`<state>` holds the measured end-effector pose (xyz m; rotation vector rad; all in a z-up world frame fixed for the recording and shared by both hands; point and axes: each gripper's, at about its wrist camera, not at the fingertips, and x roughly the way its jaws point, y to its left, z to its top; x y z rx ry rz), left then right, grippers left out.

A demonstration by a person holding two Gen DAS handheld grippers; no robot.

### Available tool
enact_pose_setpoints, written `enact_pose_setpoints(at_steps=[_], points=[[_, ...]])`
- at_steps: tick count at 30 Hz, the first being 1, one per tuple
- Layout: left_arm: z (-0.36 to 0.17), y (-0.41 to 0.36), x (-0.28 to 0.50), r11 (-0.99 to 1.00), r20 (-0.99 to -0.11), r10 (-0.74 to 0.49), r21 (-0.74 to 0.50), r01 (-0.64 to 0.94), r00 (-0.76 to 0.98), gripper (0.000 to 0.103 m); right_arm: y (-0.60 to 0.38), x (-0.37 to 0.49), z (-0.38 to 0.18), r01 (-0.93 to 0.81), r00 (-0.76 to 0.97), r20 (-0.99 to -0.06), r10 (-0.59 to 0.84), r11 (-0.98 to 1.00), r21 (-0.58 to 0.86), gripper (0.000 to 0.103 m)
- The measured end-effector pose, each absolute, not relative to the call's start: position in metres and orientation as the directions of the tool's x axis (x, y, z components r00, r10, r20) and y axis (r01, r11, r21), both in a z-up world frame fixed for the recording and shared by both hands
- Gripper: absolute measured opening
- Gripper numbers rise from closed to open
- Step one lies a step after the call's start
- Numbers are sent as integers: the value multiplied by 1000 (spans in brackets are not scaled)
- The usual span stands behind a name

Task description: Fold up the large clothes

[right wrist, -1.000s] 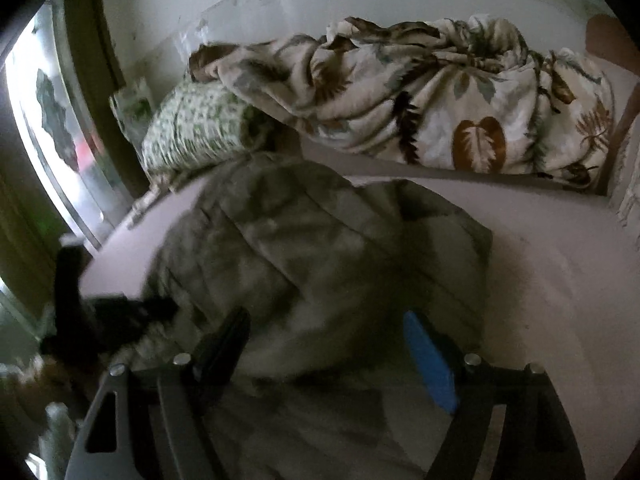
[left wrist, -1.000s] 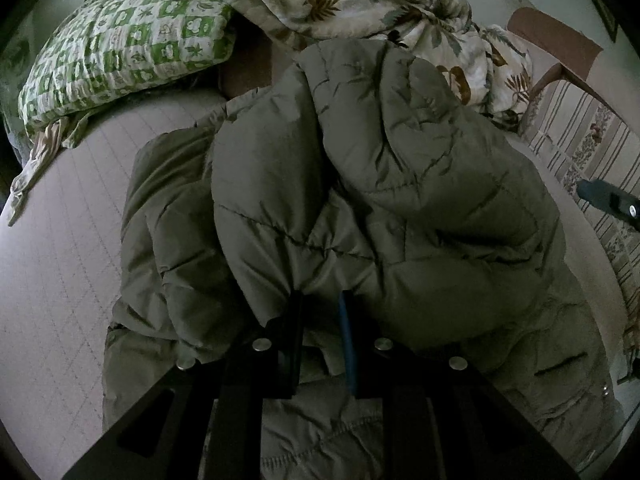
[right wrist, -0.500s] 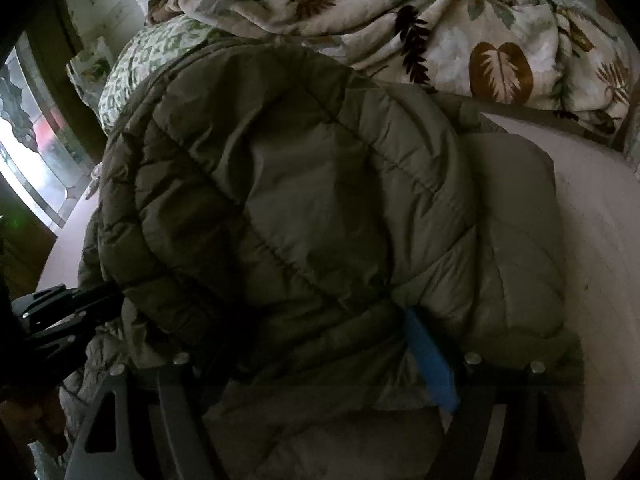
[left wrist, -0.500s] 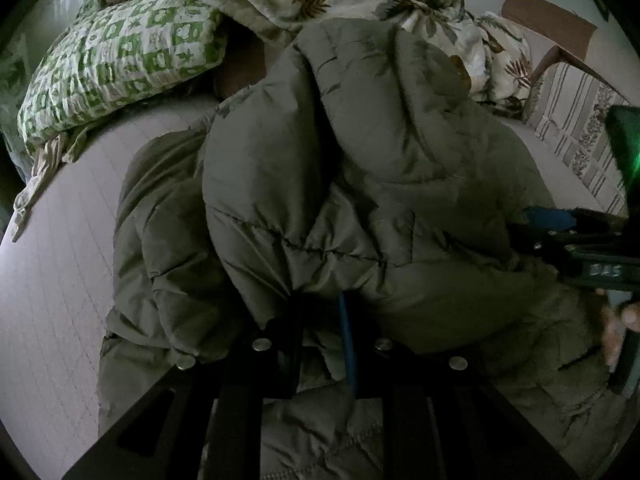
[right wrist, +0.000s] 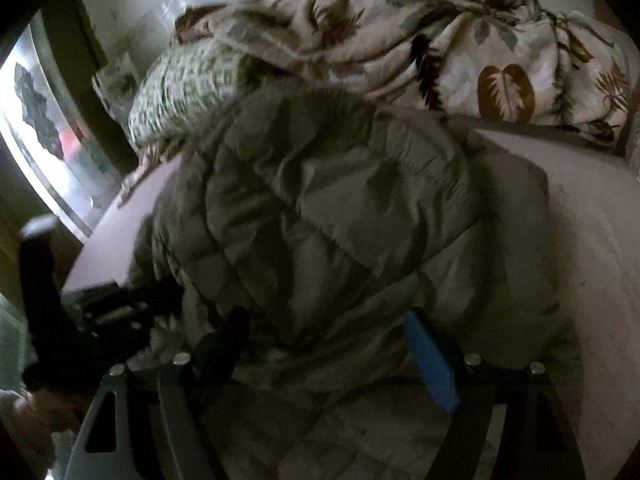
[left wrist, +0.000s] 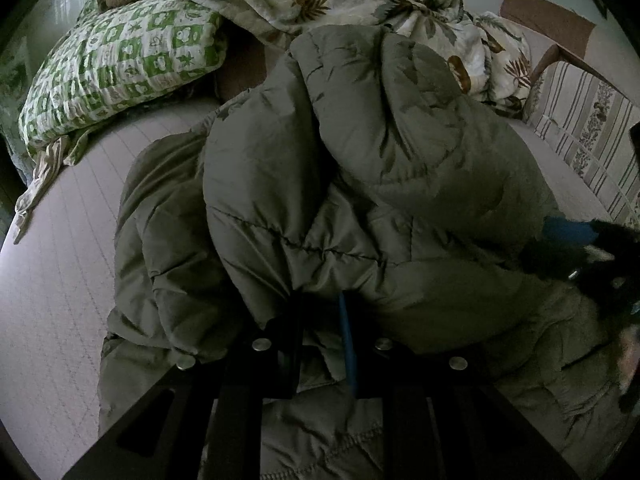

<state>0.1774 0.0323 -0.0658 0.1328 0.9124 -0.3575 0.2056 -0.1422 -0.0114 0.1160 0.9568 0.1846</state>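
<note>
Olive quilted jacket hides left hand-held gripper fingertips (clamped).

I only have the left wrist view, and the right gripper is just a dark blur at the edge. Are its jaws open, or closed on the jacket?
Observer: Open. In the right wrist view the right gripper has its jaws wide apart. A puffy fold of the jacket bulges between them.
Operator: Okay. What's past the pillow on the far left? My picture goes dark there.
Observer: A bright window stands there, just beyond the pillow.
Operator: And where does my left gripper sit from that side?
Observer: The left gripper reaches in at the jacket's left edge, low down beside the fold.
</note>
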Motion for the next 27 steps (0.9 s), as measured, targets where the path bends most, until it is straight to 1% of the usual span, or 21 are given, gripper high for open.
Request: enact_pose_setpoints(at_steps=[5,10,12,16,19,20,23,26,27], points=[[-70,33,180,932,-789,-255,-46,360,559,17,-141,213,-34,-98,544,-819,181,984,152,82],[-68,35,176,932,-775,-267,-57,357,572,17,-135,222,-47,-91,534,-837,121,992,85,83],[-60,38,172,934,-761,-278,-71,351,586,17,-135,222,-45,-89,532,-838,119,992,85,83],[-22,41,165,934,-677,-321,-112,339,662,17,-138,222,-44,-96,527,-838,140,990,105,83],[-4,26,174,923,-666,-332,-86,374,668,17,-139,224,-45,-91,535,-834,135,991,102,83],[-2,20,179,922,-673,-326,-71,381,664,17,-139,224,-45,-90,537,-833,131,991,98,83],[-21,6,210,936,-754,-251,-29,352,606,18,-138,221,-46,-90,542,-830,133,991,100,83],[-56,5,235,950,-828,-212,-49,309,519,18,-138,220,-46,-97,540,-830,141,990,105,83],[-62,7,236,951,-829,-214,-57,303,517,18,-138,221,-47,-100,538,-831,141,990,104,83]])
